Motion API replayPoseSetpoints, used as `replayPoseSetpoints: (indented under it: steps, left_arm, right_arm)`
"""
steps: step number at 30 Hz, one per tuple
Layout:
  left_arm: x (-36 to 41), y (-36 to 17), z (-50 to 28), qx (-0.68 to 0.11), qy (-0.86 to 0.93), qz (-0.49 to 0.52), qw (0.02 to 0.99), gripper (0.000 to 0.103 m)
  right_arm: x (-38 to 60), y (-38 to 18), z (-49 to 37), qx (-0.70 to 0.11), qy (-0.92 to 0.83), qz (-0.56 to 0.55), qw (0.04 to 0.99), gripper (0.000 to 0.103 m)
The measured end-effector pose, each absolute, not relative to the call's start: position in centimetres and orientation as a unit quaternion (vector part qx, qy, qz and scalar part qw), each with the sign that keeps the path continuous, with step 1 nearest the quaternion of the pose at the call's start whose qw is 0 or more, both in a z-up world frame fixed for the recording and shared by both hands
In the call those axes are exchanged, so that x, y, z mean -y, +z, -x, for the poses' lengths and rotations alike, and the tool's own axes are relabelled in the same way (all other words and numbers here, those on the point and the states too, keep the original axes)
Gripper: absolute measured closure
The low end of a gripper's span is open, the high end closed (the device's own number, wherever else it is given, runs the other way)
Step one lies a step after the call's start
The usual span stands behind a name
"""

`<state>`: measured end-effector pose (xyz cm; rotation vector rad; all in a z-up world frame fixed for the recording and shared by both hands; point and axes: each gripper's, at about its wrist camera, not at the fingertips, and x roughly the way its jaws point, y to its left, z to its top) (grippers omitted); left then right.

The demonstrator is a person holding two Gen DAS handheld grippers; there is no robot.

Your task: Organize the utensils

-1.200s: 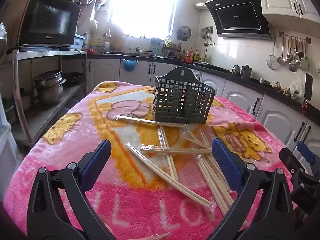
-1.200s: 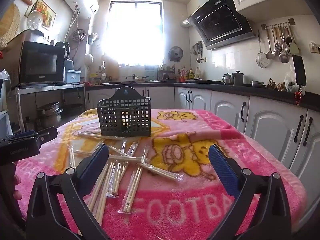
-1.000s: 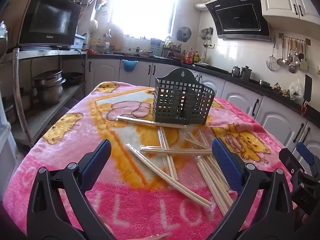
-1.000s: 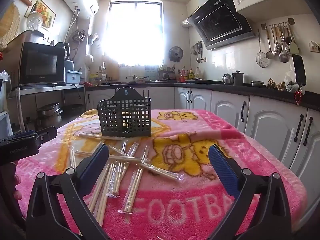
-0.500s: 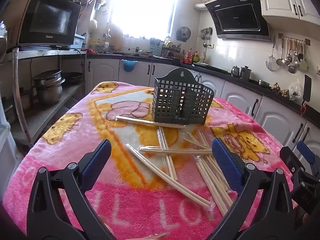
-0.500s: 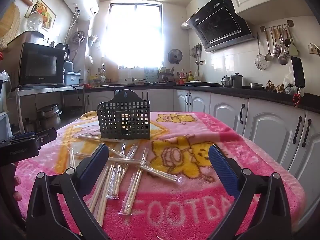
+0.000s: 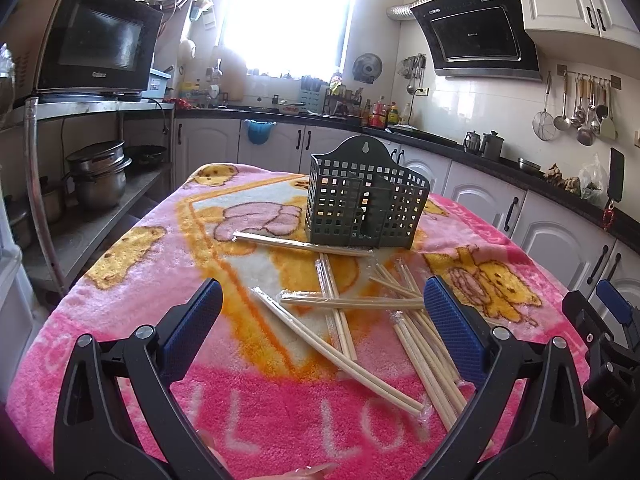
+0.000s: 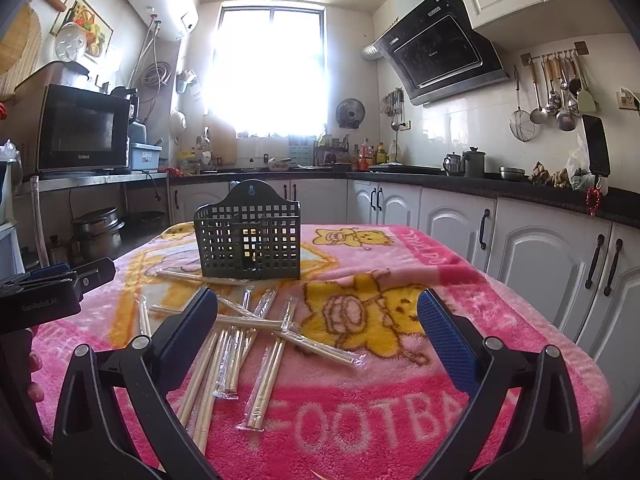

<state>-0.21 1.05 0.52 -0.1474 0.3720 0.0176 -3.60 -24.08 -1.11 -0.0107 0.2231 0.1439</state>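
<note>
Both tongs (image 7: pixel 322 322) (image 8: pixel 318 322) gape above wrapped chopsticks (image 7: pixel 352 302) near basket (image 7: pixel 366 204)

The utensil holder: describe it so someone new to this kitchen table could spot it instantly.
Start at the table under the pink cartoon blanket. At its far end, beyond the scattered wrapped chopsticks, the utensil holder stands upright. It is the only dark, grid-walled plastic basket there, with an arched back panel and a hanging hole at the top.
</note>
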Motion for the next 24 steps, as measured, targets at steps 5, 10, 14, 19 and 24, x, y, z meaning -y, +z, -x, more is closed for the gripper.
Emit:
replayPoseSetpoints:
  steps: [5, 10, 14, 19, 24]
  left_arm:
    - [-0.88, 0.42, 0.22, -0.185, 0.009, 0.072, 0.98, 0.01]
    - [-0.73, 0.39, 0.17, -0.184, 0.01, 0.071, 0.98, 0.01]
    - [-0.57, 0.4, 0.05, -0.184, 0.011, 0.071, 0.98, 0.01]
    - [-0.62, 0.44, 0.05, -0.183, 0.012, 0.07, 0.98, 0.01]
    - [-0.63, 0.46, 0.02, -0.183, 0.012, 0.069, 0.981, 0.01]
  right_arm:
    - [24.09, -1.14, 3.6, -0.111, 0.072, 0.006, 0.991, 0.006]
    - [24.02, -1.2, 3.6, -0.111, 0.072, 0.006, 0.991, 0.006]
    - [24.01, -1.22, 3.6, -0.111, 0.072, 0.007, 0.991, 0.006]
    - [23.96, -1.24, 3.54, -0.111, 0.072, 0.007, 0.991, 0.006]
    - [24.03, -1.26, 3.54, -0.112, 0.072, 0.005, 0.991, 0.006]
